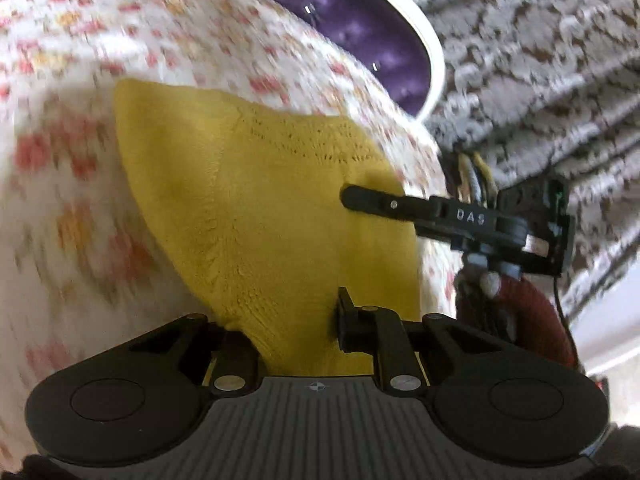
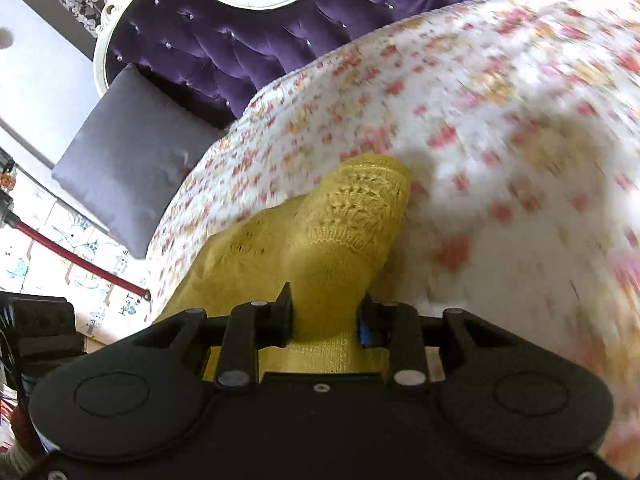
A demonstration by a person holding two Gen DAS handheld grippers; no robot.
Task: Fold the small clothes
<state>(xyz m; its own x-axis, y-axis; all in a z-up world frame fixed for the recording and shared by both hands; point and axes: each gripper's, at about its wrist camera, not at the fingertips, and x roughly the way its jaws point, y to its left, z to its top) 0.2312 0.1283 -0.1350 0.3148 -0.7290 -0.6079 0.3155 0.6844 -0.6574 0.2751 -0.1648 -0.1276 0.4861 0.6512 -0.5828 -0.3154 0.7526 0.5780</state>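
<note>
Yellow knit garment (image 1: 256, 208) lies on the floral bedsheet (image 1: 72, 80), w/ a lacy openwork band on its far part. Near edge runs into the left hand-held gripper (image 1: 296, 320), which is clamped on the knit. Right hand-held gripper (image 2: 326, 320) also pinches a fold of the garment btwn its fingers; in the left wrist view it comes in from the right, its arm marked "DAS", tip on the knit. Beyond the bed: purple tufted headboard (image 2: 240, 52) w/ white frame, grey cushion (image 2: 128, 156) at far left.
</note>
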